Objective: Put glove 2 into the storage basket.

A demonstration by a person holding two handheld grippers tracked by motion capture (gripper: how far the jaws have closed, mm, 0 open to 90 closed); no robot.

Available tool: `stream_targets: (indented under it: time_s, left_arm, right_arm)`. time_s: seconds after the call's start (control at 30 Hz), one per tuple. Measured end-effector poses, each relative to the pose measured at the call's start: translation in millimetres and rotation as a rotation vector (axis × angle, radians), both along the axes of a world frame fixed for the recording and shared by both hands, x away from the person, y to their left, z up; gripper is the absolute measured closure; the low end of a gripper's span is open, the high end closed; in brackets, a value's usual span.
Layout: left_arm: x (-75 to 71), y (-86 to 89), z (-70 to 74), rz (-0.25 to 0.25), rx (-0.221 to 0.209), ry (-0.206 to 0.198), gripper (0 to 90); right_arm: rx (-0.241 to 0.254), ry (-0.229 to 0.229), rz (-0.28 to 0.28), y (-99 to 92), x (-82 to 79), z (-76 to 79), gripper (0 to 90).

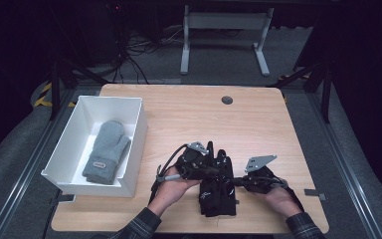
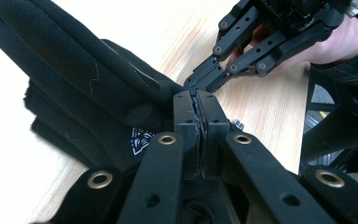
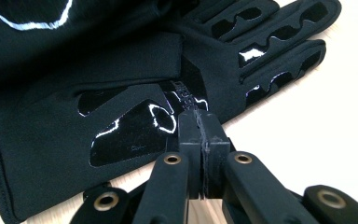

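While both jaw pairs pinch the black glove, left gripper and right gripper meet; its white logo is unreadable.

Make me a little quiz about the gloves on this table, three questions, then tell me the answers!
1. True or false: the grey mitten lies inside the white box.
2. What colour are the gloves between the two hands?
3. Pick one: the left tongs are A) wide open, B) closed.

Key
1. True.
2. Black.
3. B; the right tongs are closed too, at the glove's edge.
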State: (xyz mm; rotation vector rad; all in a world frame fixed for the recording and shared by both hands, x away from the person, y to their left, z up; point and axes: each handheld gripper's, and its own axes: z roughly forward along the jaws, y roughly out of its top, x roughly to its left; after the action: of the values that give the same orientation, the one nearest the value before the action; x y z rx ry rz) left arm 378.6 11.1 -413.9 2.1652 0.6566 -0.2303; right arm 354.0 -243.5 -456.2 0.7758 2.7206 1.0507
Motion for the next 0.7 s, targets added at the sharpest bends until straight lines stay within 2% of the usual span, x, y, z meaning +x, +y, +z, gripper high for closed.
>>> stream_targets:
  time_s: [0.37, 0.43, 0.5, 0.57, 0.63, 0.7]
  left_arm:
    - [-0.9, -23.3, -16.9, -0.052, 0.047, 0.018, 86.5]
    - [-1.3, -28.5, -19.9, -0.066, 0.034, 0.001, 85.0]
    - [-2.7, -31.9, -19.5, -0.084, 0.016, -0.010, 77.8]
    - [-5.9, -32.9, -16.3, -0.088, 0.009, -0.037, 72.1]
    - [-8.0, -31.2, -13.7, -0.088, 0.008, -0.047, 72.0]
    - [-10.5, -28.3, -12.8, -0.087, 0.021, -0.052, 78.6]
  right_arm:
    - [-0.002, -0.002, 0.007, 7.2, 0.5, -0.4, 90.0]
    - [-0.001, -0.003, 0.008, 7.3, 0.5, -0.5, 90.0]
    - [-0.002, -0.003, 0.006, 7.0, 0.5, -0.3, 90.0]
    - [0.000, -0.008, -0.002, 4.2, 0.7, 0.9, 89.9]
    - [0.010, -0.013, -0.020, -1.8, 1.5, 2.8, 90.0]
    - [0.014, -0.014, -0.039, -8.8, 1.8, 3.8, 90.0]
